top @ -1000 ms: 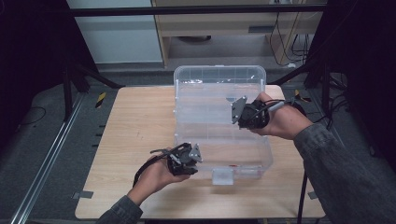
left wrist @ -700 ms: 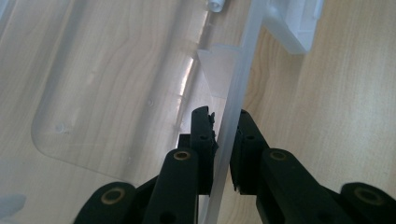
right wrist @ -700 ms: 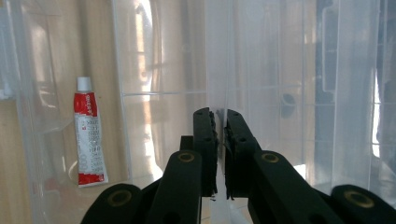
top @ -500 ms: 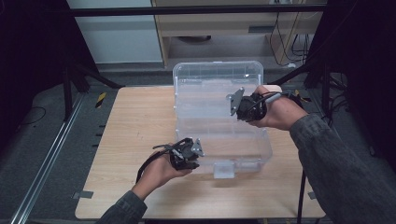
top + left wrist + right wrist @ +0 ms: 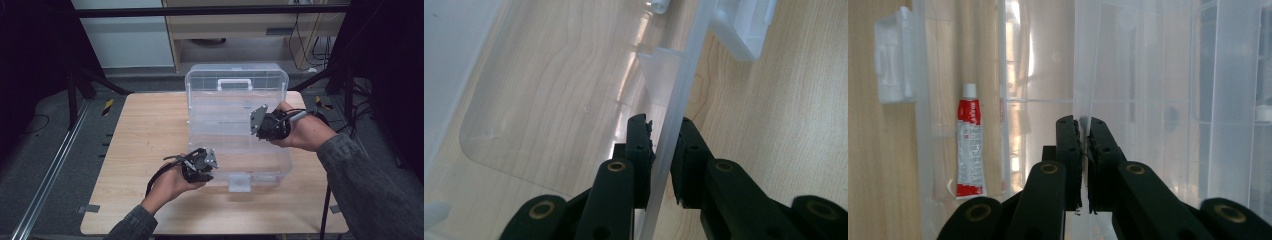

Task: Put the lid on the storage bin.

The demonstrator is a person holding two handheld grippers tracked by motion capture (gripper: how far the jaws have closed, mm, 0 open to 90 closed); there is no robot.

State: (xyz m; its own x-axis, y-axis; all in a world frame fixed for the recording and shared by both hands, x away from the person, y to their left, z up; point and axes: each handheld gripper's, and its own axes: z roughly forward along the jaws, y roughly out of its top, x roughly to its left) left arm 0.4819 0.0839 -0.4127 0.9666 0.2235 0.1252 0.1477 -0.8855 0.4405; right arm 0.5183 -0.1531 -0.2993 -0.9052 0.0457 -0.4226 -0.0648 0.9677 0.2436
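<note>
A clear plastic storage box (image 5: 235, 165) on the wooden table (image 5: 145, 130) is pinched at its front wall by the left gripper (image 5: 663, 150) while its raised lid (image 5: 235, 95) is clamped by the right gripper (image 5: 1081, 145), where slippage could let it drop.

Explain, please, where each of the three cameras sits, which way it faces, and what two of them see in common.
High view: above the person's side, facing forward and down on the table; both forearms, left tool and right tool at the clear box.
Left gripper view: on the left tool, its jaws astride the box wall.
Right gripper view: on the right tool, jaws pinching the lid; red tube inside.
Shared: all see the box.
</note>
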